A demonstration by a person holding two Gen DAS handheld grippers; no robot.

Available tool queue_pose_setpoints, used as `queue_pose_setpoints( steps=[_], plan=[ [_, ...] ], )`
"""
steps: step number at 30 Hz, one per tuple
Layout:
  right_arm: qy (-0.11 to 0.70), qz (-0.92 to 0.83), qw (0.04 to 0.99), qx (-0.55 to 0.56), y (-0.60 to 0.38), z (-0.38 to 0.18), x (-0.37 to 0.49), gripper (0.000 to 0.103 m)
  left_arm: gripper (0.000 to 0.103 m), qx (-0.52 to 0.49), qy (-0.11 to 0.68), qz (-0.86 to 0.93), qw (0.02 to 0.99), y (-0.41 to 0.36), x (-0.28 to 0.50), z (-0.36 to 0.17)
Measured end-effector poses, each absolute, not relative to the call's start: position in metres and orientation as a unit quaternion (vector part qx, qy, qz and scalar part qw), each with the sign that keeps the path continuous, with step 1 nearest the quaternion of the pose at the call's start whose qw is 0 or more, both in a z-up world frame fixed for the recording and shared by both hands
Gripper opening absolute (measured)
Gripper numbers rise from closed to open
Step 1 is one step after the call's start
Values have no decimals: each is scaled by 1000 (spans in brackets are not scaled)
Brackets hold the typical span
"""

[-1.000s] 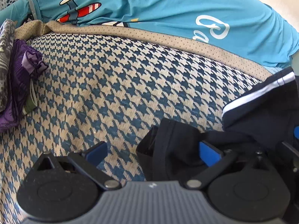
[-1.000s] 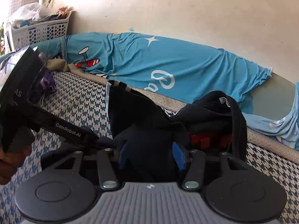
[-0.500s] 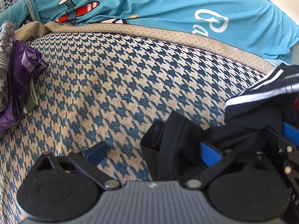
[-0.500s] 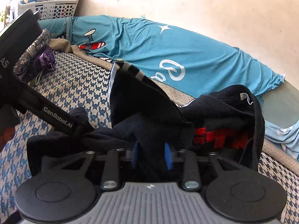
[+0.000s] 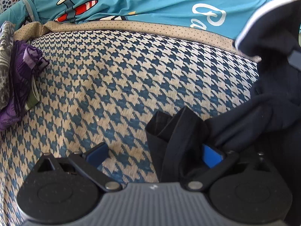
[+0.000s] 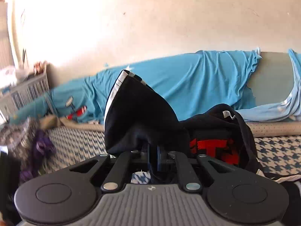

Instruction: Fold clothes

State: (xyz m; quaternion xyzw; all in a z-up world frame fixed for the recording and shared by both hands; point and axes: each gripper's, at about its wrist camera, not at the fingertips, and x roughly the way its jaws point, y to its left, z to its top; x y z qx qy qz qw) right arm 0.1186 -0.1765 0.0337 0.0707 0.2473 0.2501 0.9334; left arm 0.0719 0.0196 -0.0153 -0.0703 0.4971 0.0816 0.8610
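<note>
A black garment (image 6: pixel 139 116) with a white-striped hem and a red print lies bunched on the houndstooth bed cover (image 5: pixel 116 82). My right gripper (image 6: pixel 153 156) has its jaws closing, and its blue pads pinch a fold of the black cloth and hold the striped hem raised. In the left wrist view the same black garment (image 5: pixel 272 98) fills the right side. My left gripper (image 5: pixel 154 155) stands wide open low over the cover. A folded edge of the black cloth lies between its fingers, against the right pad (image 5: pixel 211 157), but is not squeezed.
A teal sheet with an aeroplane print (image 5: pixel 131 1) runs along the wall behind a beige dotted border (image 5: pixel 143 28). Purple and grey patterned clothes (image 5: pixel 20 79) are piled at the left. A white laundry basket (image 6: pixel 26 92) stands in the far left corner.
The right gripper's jaws have come together on the black cloth and rolled, and its view now looks higher. In the left view the striped hem rose to the upper right. The left gripper kept still.
</note>
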Motion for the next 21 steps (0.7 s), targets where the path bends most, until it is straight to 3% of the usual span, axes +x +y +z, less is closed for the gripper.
queue_pose_setpoints(
  steps=[19, 21],
  plan=[
    [234, 305, 902, 199, -144, 40, 145, 9, 103, -35, 515, 42, 856, 12, 39, -15],
    [236, 294, 907, 190, -138, 39, 148, 15, 103, -37, 512, 43, 857, 12, 37, -15]
  ],
)
